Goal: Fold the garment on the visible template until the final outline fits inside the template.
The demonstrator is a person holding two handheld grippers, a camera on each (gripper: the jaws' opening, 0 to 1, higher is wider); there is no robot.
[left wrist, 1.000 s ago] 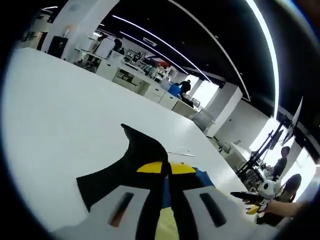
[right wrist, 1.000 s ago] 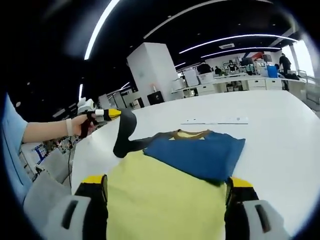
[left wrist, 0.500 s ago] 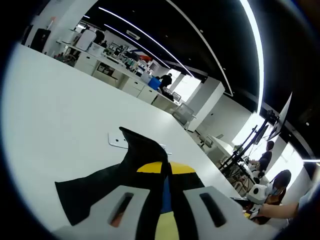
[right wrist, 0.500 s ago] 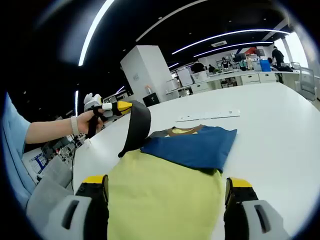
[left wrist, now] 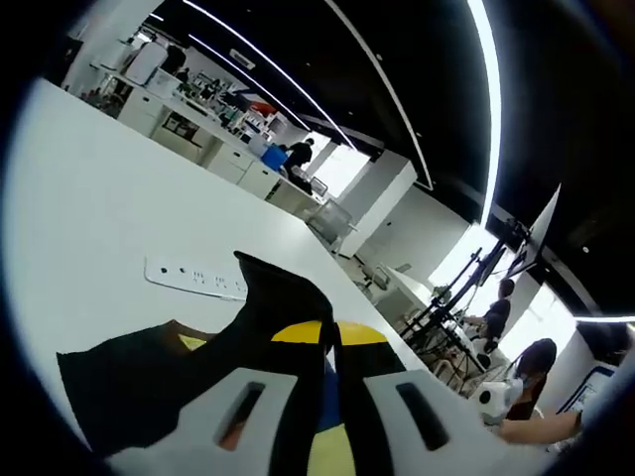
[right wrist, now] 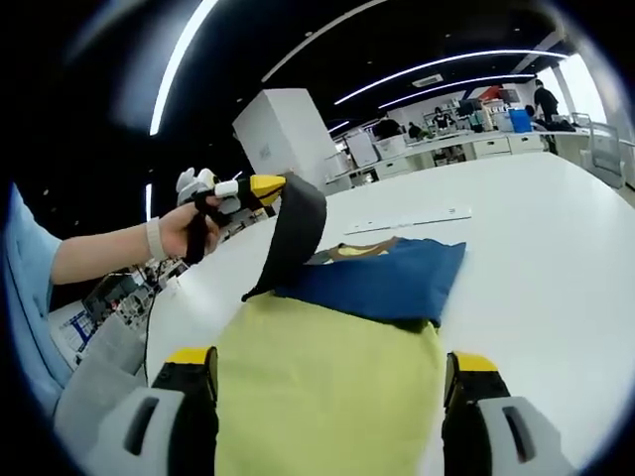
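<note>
A black fabric sleeve (right wrist: 290, 230) of the yellow, blue and black garment (right wrist: 332, 367) is pinched in the closed left gripper (right wrist: 266, 185) and held lifted above the white table (right wrist: 536, 228). Garment is laid flat on table, just ahead of right gripper (right wrist: 329, 382), whose jaws are spread wide w/ nothing held. Same sleeve (left wrist: 198, 347) is seen draped betw. left gripper (left wrist: 330, 342) jaws.
</note>
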